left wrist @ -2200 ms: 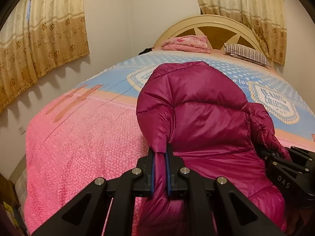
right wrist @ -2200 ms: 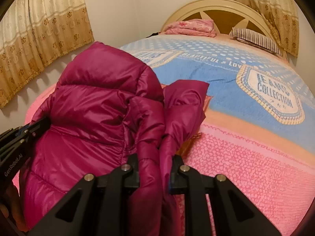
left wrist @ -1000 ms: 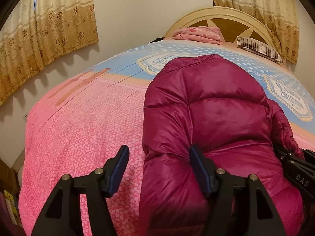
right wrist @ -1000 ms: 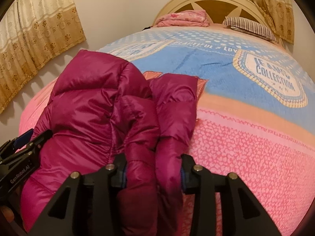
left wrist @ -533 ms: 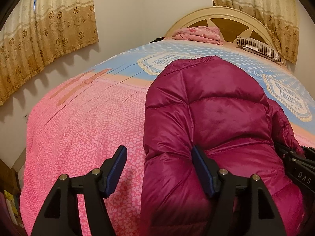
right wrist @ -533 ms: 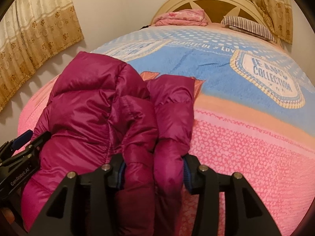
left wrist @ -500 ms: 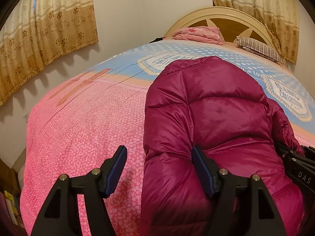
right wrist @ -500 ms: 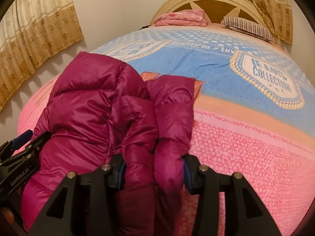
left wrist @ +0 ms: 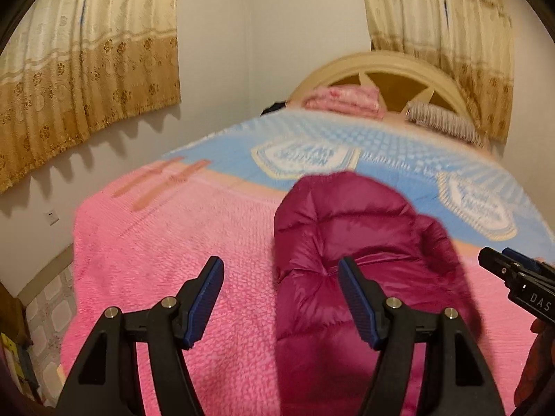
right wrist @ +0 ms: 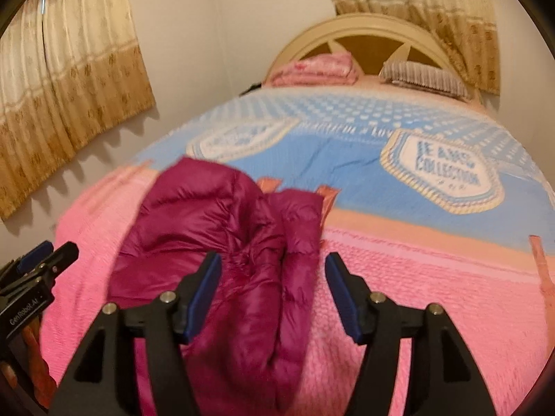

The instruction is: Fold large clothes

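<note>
A magenta puffer jacket (left wrist: 350, 263) lies folded lengthwise on the pink end of the bed; it also shows in the right wrist view (right wrist: 236, 242). My left gripper (left wrist: 279, 274) is open and empty, raised above the jacket's left edge. My right gripper (right wrist: 274, 270) is open and empty, raised above the jacket's right side, where a sleeve (right wrist: 300, 228) lies folded alongside. Each gripper shows at the edge of the other's view.
The bed carries a pink and blue blanket (right wrist: 416, 277). A folded pink quilt (right wrist: 315, 67) and a striped pillow (right wrist: 426, 78) lie by the headboard (right wrist: 367, 34). Curtains (left wrist: 86, 62) hang on the left wall and behind the bed.
My right gripper has opened and let go of the jacket. Both grippers have lifted up and back from the jacket, which now lies loose on the bed.
</note>
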Demonstrator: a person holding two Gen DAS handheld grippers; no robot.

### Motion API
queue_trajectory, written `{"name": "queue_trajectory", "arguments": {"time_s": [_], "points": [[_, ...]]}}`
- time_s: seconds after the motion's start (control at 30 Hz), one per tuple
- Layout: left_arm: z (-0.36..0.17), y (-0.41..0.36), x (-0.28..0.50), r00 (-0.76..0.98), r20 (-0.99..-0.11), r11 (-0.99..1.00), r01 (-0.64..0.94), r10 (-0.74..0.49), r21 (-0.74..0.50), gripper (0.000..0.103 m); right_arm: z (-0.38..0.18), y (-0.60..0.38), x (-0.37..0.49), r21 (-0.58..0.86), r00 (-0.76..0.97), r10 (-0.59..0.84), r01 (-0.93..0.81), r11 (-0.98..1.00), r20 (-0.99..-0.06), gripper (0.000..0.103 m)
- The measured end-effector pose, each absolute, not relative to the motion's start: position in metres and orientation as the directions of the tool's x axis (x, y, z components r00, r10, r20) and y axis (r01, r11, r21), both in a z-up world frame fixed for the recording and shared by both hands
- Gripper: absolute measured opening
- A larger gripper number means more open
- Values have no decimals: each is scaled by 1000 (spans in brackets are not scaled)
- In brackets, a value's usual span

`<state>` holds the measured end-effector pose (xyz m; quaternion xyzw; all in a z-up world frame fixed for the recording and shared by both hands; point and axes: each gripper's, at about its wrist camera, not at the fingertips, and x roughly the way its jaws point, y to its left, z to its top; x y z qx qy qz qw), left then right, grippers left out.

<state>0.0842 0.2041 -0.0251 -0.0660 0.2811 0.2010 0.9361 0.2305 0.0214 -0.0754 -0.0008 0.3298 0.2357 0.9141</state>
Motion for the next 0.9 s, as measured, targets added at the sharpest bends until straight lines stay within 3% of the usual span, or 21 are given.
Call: {"name": "queue_trajectory", "arguments": {"time_s": [0.07, 0.3, 0.9], "points": [[-13, 200, 69, 777, -526, 911, -412, 346, -9, 69, -63, 13, 216, 171, 688, 441, -426, 888, -576, 70], [10, 187, 39, 820, -466, 924, -381, 331, -14, 70, -40, 11, 184, 175, 718, 463, -441, 880, -520, 70], [6, 191, 29, 817, -476, 924, -382, 327, -20, 71, -37, 16, 168, 148, 724, 469, -462, 874, -506, 72]]}}
